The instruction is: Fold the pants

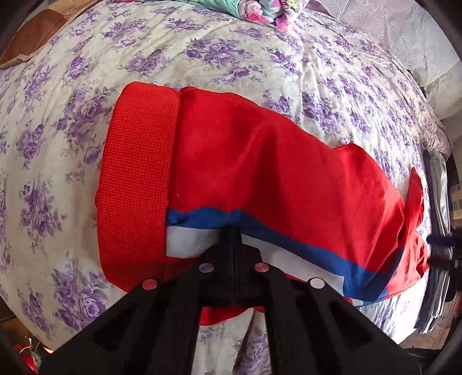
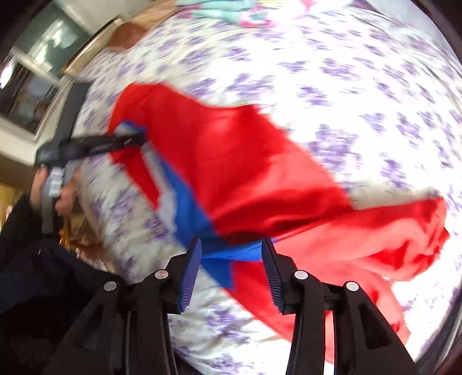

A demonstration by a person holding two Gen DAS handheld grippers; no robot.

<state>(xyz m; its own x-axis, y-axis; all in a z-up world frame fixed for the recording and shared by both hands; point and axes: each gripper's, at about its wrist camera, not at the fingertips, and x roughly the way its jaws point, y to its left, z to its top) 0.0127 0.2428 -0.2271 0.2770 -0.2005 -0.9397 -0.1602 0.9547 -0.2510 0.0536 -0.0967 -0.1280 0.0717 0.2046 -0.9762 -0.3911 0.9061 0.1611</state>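
Pants (image 1: pixel 260 161) lie on the bed (image 1: pixel 231 57), long axis crosswise to both jaws. Left gripper (image 1: pixel 231 239): jaws pinching the striped edge near the waistband. Right gripper (image 2: pixel 231 259): jaws spread, cloth just ahead between them.

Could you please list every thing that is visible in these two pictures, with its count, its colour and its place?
pants: one, red with a blue and white side stripe and a ribbed red waistband, lying across the bed.
bedspread: one, cream with purple flowers, covering the bed under the pants.
folded blanket: one, teal and pink floral, at the far edge of the bed.
brown cushion: one, brown, at the far left corner of the bed.
left gripper: one, black, shut on the pants at the striped edge near the waistband.
right gripper: one, black with blue pads, jaws apart, over the striped edge of the pants.
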